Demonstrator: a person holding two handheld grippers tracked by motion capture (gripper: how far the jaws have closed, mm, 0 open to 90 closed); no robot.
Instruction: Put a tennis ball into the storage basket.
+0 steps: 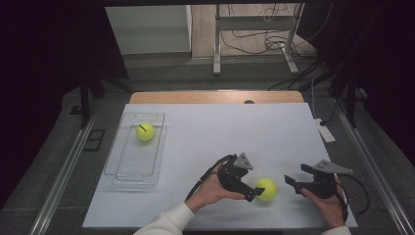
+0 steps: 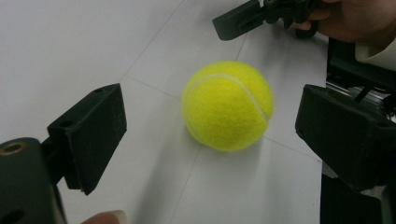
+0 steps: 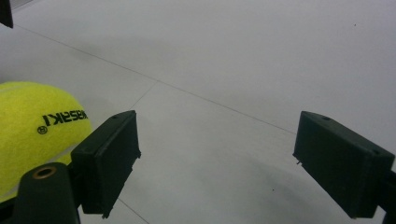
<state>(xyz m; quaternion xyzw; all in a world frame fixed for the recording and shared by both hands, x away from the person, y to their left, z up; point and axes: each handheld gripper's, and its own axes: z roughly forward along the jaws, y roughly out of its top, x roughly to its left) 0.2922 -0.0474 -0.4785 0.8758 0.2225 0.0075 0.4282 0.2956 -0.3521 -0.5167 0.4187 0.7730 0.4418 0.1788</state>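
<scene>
A yellow tennis ball [image 1: 266, 189] lies on the white table cover near the front. My left gripper [image 1: 255, 190] is just left of it, held by a hand in a white sleeve. In the left gripper view the ball [image 2: 228, 105] sits between the two wide-apart jaws of my left gripper [image 2: 212, 107], and neither pad touches it. My right gripper [image 1: 297, 175] stands open to the right of the ball, pointing left. In the right gripper view my right gripper [image 3: 217, 126] has bare table between its jaws, with the ball [image 3: 32, 126] at the left. A second yellow ball [image 1: 145, 131] lies in the clear tray [image 1: 117, 169].
The clear tray stands at the left of the white cover [image 1: 220, 132]. A white power strip [image 1: 325, 132] lies at the table's right edge. A metal frame [image 1: 217, 44] and cables sit on the floor beyond the table's wooden back edge [image 1: 215, 97].
</scene>
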